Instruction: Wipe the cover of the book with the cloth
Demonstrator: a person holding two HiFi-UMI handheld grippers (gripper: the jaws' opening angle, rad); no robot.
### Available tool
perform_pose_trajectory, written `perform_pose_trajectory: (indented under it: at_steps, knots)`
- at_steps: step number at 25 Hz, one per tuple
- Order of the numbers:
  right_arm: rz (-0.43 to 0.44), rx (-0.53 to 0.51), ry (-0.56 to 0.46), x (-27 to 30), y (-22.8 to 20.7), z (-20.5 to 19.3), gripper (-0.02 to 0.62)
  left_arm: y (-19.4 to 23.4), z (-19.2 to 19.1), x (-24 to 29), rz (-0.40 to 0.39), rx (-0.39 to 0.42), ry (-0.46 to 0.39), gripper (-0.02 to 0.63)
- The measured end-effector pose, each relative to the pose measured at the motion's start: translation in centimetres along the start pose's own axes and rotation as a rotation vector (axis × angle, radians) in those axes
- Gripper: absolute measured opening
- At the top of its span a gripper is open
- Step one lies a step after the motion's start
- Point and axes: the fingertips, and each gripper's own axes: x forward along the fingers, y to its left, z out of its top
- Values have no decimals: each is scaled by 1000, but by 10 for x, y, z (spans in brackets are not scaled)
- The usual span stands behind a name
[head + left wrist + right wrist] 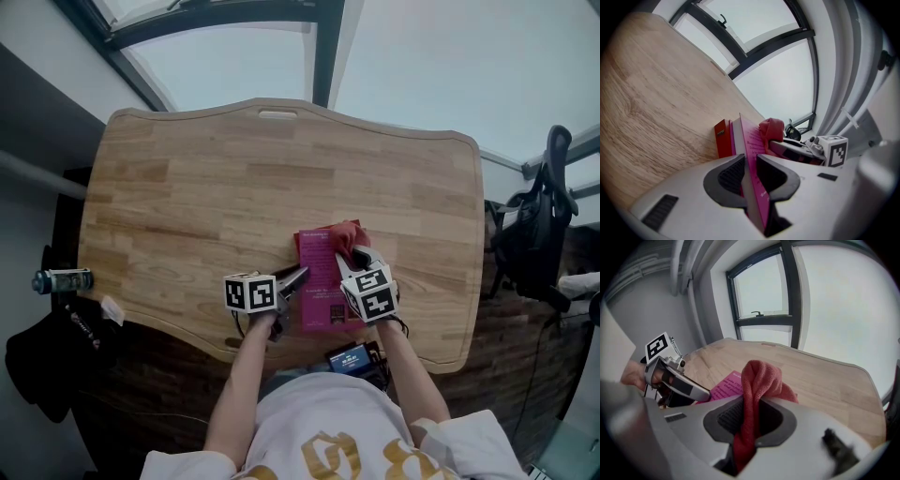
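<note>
A magenta book [322, 281] lies near the front edge of the wooden table [206, 187]. My left gripper [298, 277] is shut on the book's left edge; in the left gripper view the book [752, 159] stands pinched between the pads, with a red spine [722, 138] behind it. My right gripper [356, 258] is shut on a red cloth [347, 234] that rests on the book's far right corner. In the right gripper view the cloth [757, 380] bunches up between the jaws over the pink cover [724, 386], and the left gripper [701, 392] shows at the left.
A can [64, 279] and dark cloth [42, 361] lie beside the table's left edge. A black bag [534, 234] hangs at the right. A small screen device [349, 357] sits below the table's front edge, near the person's torso.
</note>
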Motion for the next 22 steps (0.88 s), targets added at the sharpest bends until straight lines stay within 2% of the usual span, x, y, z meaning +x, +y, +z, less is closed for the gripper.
perform_pose_trajectory:
  at_steps: [22]
  knots:
    - [106, -9, -2, 15, 22, 11, 69, 1, 0, 0, 2, -18, -16, 84]
